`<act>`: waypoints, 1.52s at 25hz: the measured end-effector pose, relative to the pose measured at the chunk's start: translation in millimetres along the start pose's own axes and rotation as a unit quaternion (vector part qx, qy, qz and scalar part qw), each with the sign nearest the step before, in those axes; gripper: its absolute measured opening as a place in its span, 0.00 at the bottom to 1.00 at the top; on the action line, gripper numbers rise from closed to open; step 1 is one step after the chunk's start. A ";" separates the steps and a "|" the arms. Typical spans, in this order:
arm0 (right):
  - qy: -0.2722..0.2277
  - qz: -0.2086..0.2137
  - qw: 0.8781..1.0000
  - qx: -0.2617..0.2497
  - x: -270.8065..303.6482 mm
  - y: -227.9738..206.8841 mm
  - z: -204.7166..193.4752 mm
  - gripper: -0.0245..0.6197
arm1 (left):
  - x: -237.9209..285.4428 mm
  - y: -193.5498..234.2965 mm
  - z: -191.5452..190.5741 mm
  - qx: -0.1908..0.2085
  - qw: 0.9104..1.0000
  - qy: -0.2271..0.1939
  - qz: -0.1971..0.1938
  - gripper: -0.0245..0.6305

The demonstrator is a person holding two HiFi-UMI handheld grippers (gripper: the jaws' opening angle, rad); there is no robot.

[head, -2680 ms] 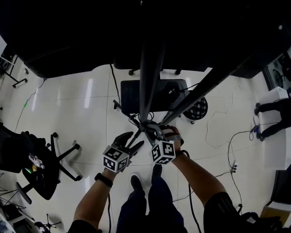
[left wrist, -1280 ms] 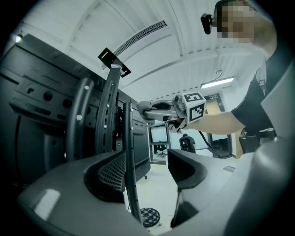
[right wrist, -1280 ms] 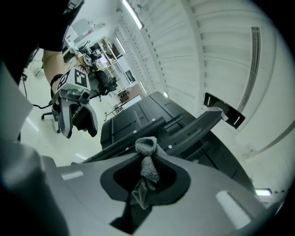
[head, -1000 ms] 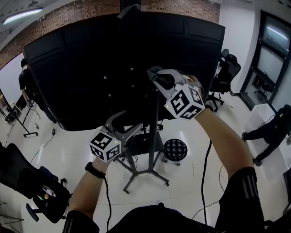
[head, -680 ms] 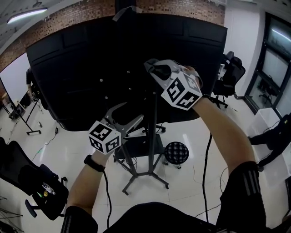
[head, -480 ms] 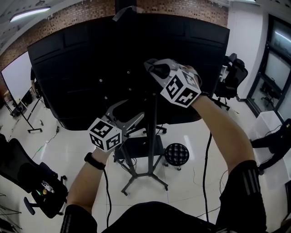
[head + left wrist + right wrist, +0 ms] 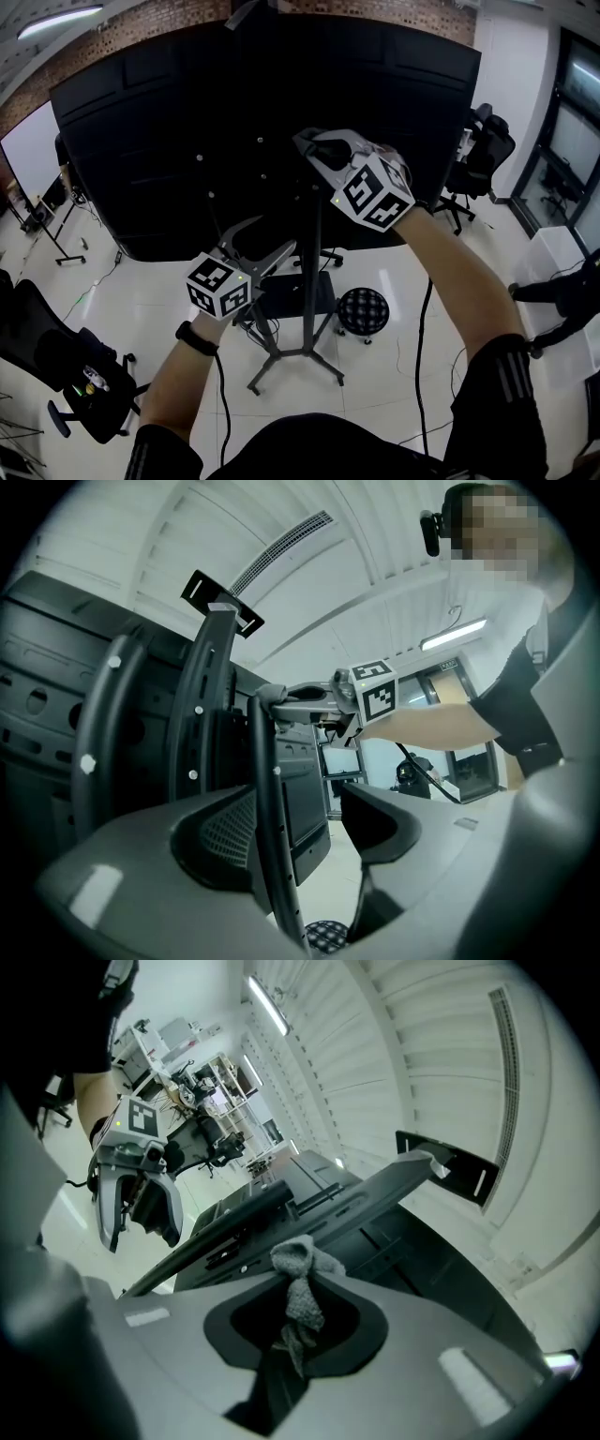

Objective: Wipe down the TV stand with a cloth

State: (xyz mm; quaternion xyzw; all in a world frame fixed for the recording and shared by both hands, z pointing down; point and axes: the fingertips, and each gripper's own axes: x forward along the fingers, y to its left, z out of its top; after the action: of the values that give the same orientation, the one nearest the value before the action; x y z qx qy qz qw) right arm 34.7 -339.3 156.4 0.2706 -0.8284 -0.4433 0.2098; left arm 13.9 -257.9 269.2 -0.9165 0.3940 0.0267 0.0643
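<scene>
The big black TV [image 7: 187, 141] is seen from behind, on a thin dark stand pole [image 7: 309, 281] with a spread-legged base [image 7: 281, 361]. My right gripper [image 7: 315, 150] is high on the pole, just behind the TV. In the right gripper view it [image 7: 295, 1321] is shut on a grey cloth [image 7: 302, 1283] that lies against the pole [image 7: 281, 1213]. My left gripper [image 7: 255, 246] is lower and to the left. In the left gripper view its jaws [image 7: 305, 817] stand open, with the pole [image 7: 265, 799] running up through the gap.
A round patterned stool [image 7: 363, 309] and a black box [image 7: 281, 295] stand by the stand's base. Office chairs sit at the lower left [image 7: 75, 375] and back right [image 7: 487, 150]. A cable [image 7: 422, 347] hangs from my right arm. White tiled floor lies around the base.
2.7 s ago both grippers were low at the foot of the stand. Now the right one is high on the pole behind the TV. Over the last second both have barely shifted.
</scene>
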 end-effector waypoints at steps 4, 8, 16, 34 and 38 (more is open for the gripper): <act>-0.013 -0.021 1.000 -0.002 -2.1 1.8 0.9 0.11 | 3.1 -0.5 -16.1 -0.012 1.000 0.008 -0.002 0.51; -0.014 -0.021 1.000 -0.012 -3.3 10.7 -2.3 0.11 | 6.4 -2.2 -32.1 -0.019 1.000 0.016 -0.005 0.51; 0.022 0.035 0.999 -0.034 6.7 72.2 -42.5 0.11 | 6.6 -0.4 -54.5 -0.031 0.999 0.026 -0.001 0.50; 0.015 0.066 0.995 -0.074 14.3 150.9 -91.0 0.11 | 24.1 -3.2 -137.4 -0.075 0.994 0.074 -0.008 0.50; 0.015 0.083 0.994 -0.066 16.5 176.3 -109.2 0.11 | 26.3 -4.4 -157.5 -0.083 0.993 0.085 -0.007 0.51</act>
State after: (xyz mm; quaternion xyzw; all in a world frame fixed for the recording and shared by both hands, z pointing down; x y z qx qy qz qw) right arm 39.9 -336.3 364.4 0.1929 -0.8141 -0.4736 0.2753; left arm 35.0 -295.7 423.0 -0.9203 0.3879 -0.0193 -0.0461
